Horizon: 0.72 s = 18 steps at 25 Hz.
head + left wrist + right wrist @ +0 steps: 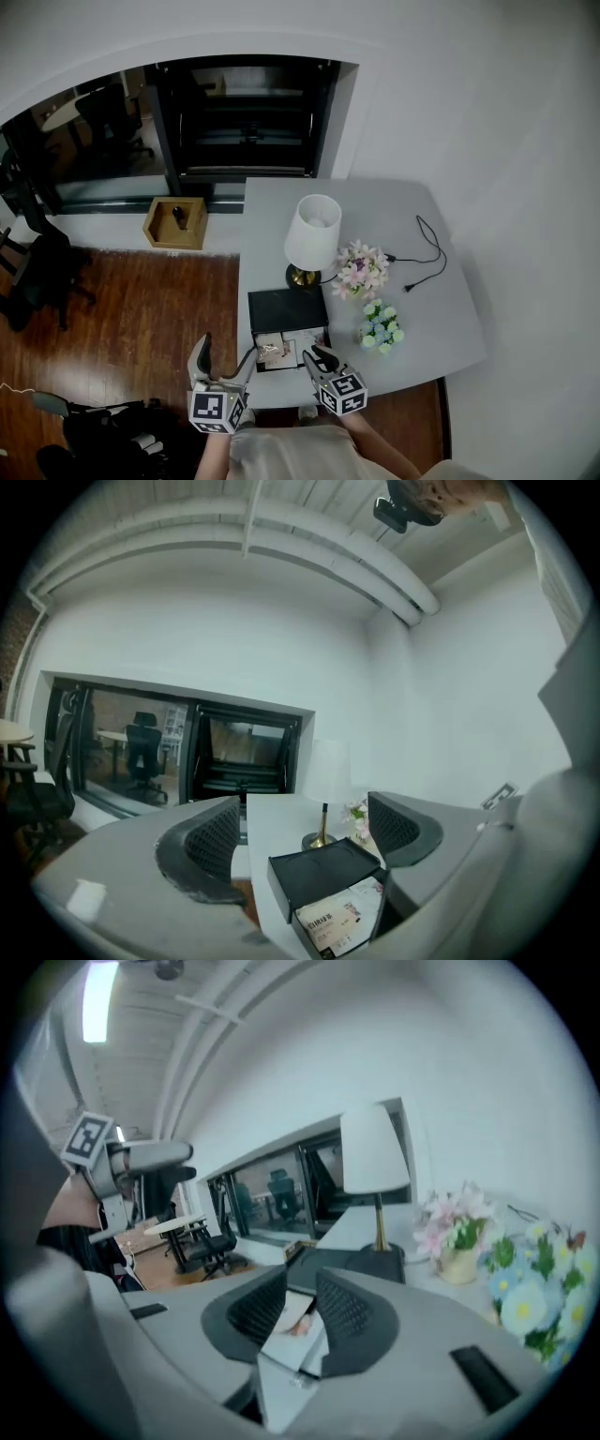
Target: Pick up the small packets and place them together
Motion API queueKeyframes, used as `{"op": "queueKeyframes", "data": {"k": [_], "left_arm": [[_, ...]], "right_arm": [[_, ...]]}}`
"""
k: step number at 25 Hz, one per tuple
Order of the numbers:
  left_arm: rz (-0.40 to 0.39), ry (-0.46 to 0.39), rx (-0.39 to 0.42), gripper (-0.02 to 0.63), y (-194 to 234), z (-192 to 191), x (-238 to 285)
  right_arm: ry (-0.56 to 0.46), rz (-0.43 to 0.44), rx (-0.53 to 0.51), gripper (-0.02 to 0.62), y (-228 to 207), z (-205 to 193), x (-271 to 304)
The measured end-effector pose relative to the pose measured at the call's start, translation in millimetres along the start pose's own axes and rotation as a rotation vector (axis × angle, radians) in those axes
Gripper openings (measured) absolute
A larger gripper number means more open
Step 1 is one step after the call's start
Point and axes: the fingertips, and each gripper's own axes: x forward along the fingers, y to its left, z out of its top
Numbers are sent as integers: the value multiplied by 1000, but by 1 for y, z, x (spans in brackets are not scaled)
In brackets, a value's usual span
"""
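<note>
We look down on a grey table [412, 309] with an open black box [286, 311] at its near edge. A white lamp [312, 234] and pink flowers [361, 270] stand behind the box.

We judge the step in hand to be the pick-up of one packet. The right hand-held gripper [303, 1309] has its jaws drawn close together on a small packet [292, 1321], which fills the narrow gap between them. In the head view this gripper [321, 358] sits at the box's near right corner. The left hand-held gripper [305, 832] has its jaws wide apart with nothing between them. It points over the table edge toward the box and, in the head view [223, 358], sits just left of it.

The held packet is thin, flat and white, with a small pinkish printed mark. It lies slanted between the pads and looks light and easily bent. More packets [337, 919] lie in the box's lower half, white with dark print, in front of its raised black lid.

Next, we think the held packet has to be carried to one spot and set down flat. The empty left gripper could then fetch another from the box. A thin packet may slip, so the grip needs to stay firm until it is laid down.
</note>
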Motion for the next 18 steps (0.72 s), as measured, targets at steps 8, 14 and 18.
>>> {"op": "queueKeyframes", "data": {"k": [8, 14, 18], "left_arm": [[-22, -88, 66, 422, -14, 24, 1], [-68, -87, 29, 460, -22, 26, 5], [-46, -86, 64, 425, -21, 26, 5]], "right_arm": [[-386, -51, -112, 371, -12, 131, -46], [-425, -47, -165, 400, -23, 149, -67], [-423, 6, -149, 365, -18, 147, -73]]}}
